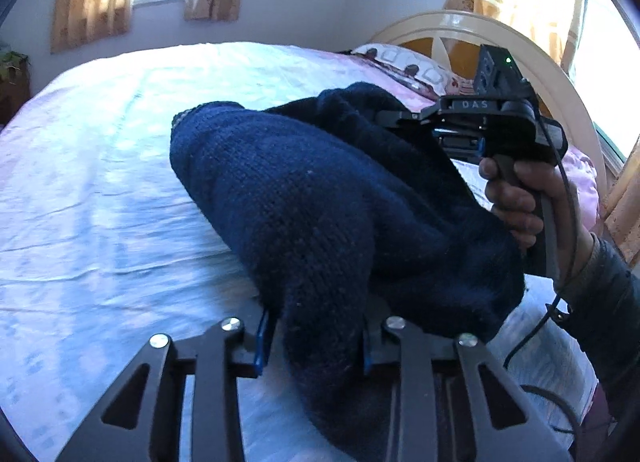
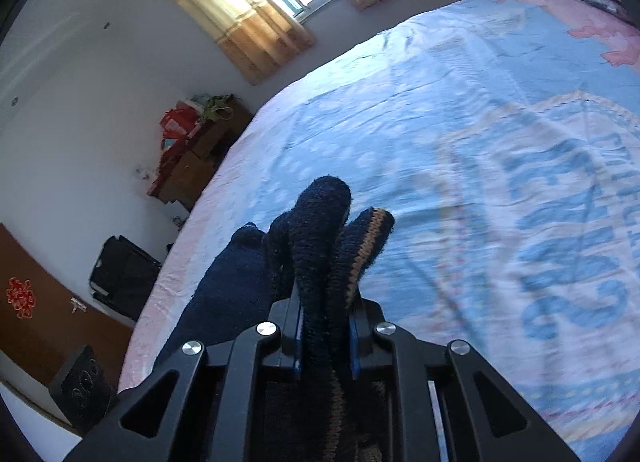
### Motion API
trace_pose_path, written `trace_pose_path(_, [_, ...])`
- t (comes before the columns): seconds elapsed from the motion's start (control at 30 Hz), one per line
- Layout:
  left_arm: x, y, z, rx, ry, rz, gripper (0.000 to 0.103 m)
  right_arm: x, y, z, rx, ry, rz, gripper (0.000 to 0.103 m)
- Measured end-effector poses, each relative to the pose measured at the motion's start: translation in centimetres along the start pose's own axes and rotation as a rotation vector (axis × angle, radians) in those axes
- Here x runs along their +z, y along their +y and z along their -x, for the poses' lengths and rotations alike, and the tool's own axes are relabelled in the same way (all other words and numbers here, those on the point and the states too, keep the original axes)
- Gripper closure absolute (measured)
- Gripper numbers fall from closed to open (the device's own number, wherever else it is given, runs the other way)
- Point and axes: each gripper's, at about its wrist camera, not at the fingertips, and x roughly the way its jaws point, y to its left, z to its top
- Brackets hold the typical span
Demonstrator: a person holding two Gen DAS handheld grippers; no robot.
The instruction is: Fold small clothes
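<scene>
A navy knitted garment (image 1: 304, 197) hangs between both grippers above the bed (image 1: 100, 181). My left gripper (image 1: 316, 342) is shut on a thick fold of it at the bottom of the left wrist view. My right gripper (image 1: 394, 117) shows there at the right, held by a hand, its fingers buried in the knit. In the right wrist view the right gripper (image 2: 325, 336) is shut on bunched navy knit (image 2: 320, 229) with a tan-striped ribbed edge (image 2: 368, 242). The cloth hides the fingertips of both grippers.
The bed has a light blue and pink printed sheet (image 2: 460, 141). A pillow (image 1: 404, 61) and a cream round headboard (image 1: 520, 45) are at its far end. A wooden cabinet with red items (image 2: 188, 153), a black bag (image 2: 124, 274) and curtained windows (image 2: 256, 9) line the wall.
</scene>
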Motion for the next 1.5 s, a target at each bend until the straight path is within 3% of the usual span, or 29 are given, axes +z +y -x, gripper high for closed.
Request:
trace_pose_path(0.37, [-4.8,6.8,12.1,0.147,-0.074,0.058,0.069,-2.2,11.8,-5.4,0.177,0.058,0.072,0.087])
trace_pose_path(0.7, [-10.7,12.8,19.5,0.27,-0.117,0.157,0.069,-5.4,21.8,-12.7,0.283,0.176,0.147,0.087])
trace_pose_path(0.93, [-14.6,16.6,20.9,0.328,-0.106,0.271,0.069,-8.4,27.6,-19.1,0.31,0.279,0.185,0.087])
trace_pose_path(1.1, [-16.4,18.2,18.0,0.347,-0.043,0.343,0.067,-10.9,29.9,-24.4,0.254,0.357,0.245,0.087])
trace_pose_path(1.2, [-17.7,18.4,16.1,0.391,-0.006,0.327,0.055,-12.1,29.1,-27.3,0.17,0.398,0.245,0.087])
trace_pose_path(1.33, [-17.0,16.2,17.0,0.454,-0.023,0.251,0.05,-12.9,27.0,-28.4,0.097,0.401,0.246,0.082])
trace_pose_path(1.43, [-16.1,15.2,19.6,0.497,-0.104,0.195,0.044,-12.5,26.6,-26.1,0.056,0.349,0.279,0.074])
trace_pose_path(1.5, [-15.5,15.2,21.0,0.53,-0.166,0.163,0.023,-12.0,26.9,-23.2,0.075,0.299,0.292,0.074])
